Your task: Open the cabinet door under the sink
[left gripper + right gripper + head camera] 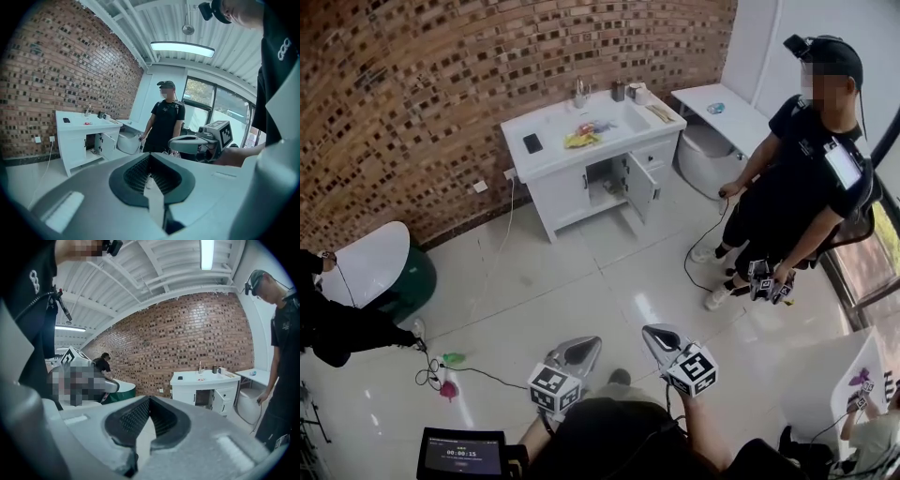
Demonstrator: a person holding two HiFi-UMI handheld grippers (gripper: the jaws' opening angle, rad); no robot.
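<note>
A: What is seen nearest?

B: A dark screen [461,453] is seen at the bottom edge. Just beyond it, the left hand-held gripper [581,349] and the right hand-held gripper [659,339] are raised side by side over the floor [581,281], a little apart, with their tips pointed ahead.

A: How are the jaws set?

B: On both, the jaws are brought together tip to tip. Nothing is gripped between them, and only white tile is seen through the narrow slit.

A: What is met further out?

B: A person [797,159] in black is seen standing at the right, and a cable [698,253] is trailed from that person's hand down to the tiles.

A: And the task's thing?

B: The cabinet [565,194] is placed well ahead, against the brick wall [441,75], and is touched by neither gripper. The door [643,186] under the sink [621,116] is already swung outward, so the dark inside is exposed. The panel left of the opening is shut.

A: Is anything carried on top?

B: A phone [532,142] is laid at the left of the tabletop [555,124], and some colourful items [586,134] are seen in the basin. A toilet [708,155] is set just to the right.
</note>
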